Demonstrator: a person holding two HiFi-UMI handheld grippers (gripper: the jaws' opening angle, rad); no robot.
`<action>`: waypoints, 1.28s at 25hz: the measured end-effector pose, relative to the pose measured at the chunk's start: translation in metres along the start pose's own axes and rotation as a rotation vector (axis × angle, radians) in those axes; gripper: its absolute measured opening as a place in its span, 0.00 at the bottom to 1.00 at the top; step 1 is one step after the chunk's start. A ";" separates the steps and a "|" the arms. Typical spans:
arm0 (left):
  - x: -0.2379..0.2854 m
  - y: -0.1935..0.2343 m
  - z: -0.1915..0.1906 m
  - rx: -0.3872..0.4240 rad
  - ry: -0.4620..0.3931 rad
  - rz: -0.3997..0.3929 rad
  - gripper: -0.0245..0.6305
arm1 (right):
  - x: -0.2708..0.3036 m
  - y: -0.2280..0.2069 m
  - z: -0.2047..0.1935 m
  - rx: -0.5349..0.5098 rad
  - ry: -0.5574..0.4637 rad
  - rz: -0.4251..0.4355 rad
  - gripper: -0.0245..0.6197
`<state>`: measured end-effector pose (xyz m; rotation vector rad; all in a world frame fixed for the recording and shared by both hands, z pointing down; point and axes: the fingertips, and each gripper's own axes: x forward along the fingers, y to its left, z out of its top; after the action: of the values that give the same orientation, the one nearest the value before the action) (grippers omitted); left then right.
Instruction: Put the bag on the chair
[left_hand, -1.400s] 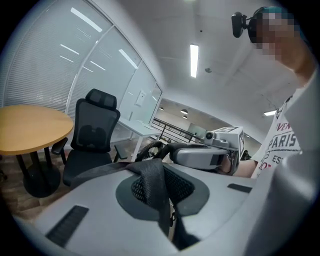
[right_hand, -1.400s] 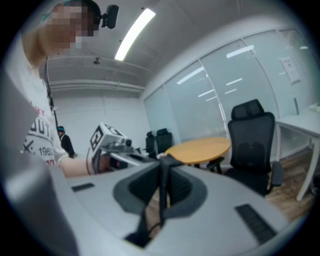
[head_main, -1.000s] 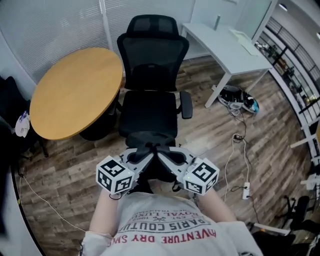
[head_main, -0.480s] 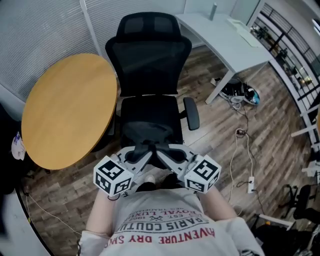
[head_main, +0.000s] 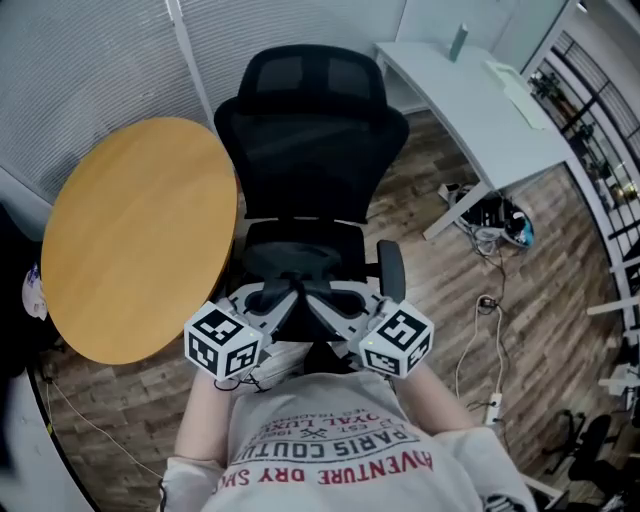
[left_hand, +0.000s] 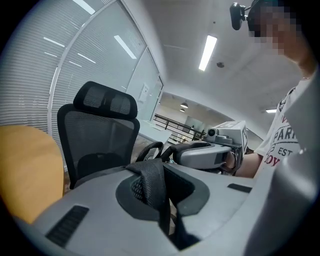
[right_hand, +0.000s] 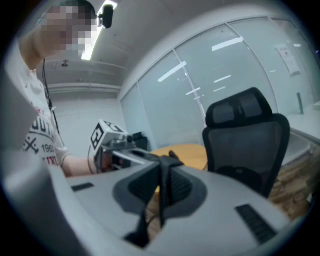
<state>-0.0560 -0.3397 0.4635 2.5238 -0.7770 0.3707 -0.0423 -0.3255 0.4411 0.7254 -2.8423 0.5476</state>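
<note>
Matt grey plastic shells on my left gripper (head_main: 285, 292) and right gripper (head_main: 328, 295), coarse black woven bag strap (left_hand: 150, 186), chair (head_main: 310, 150) in black mesh, table (head_main: 130, 230) smooth matt wood.

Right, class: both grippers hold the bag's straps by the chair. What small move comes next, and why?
Probably ease both grippers forward and down. The left gripper and right gripper are each shut on a bag strap, and the bag hangs at the front of the chair seat.
</note>
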 end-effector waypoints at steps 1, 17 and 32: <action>0.008 0.007 0.006 -0.003 -0.002 0.007 0.10 | 0.003 -0.011 0.004 -0.001 0.004 0.008 0.11; 0.105 0.101 0.019 -0.047 0.111 0.046 0.10 | 0.046 -0.141 -0.007 -0.043 0.128 -0.021 0.12; 0.152 0.169 -0.036 -0.220 0.117 0.056 0.11 | 0.084 -0.205 -0.069 0.090 0.253 -0.090 0.14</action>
<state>-0.0371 -0.5135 0.6127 2.2587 -0.7978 0.4235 -0.0112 -0.5028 0.5887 0.7371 -2.5531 0.7032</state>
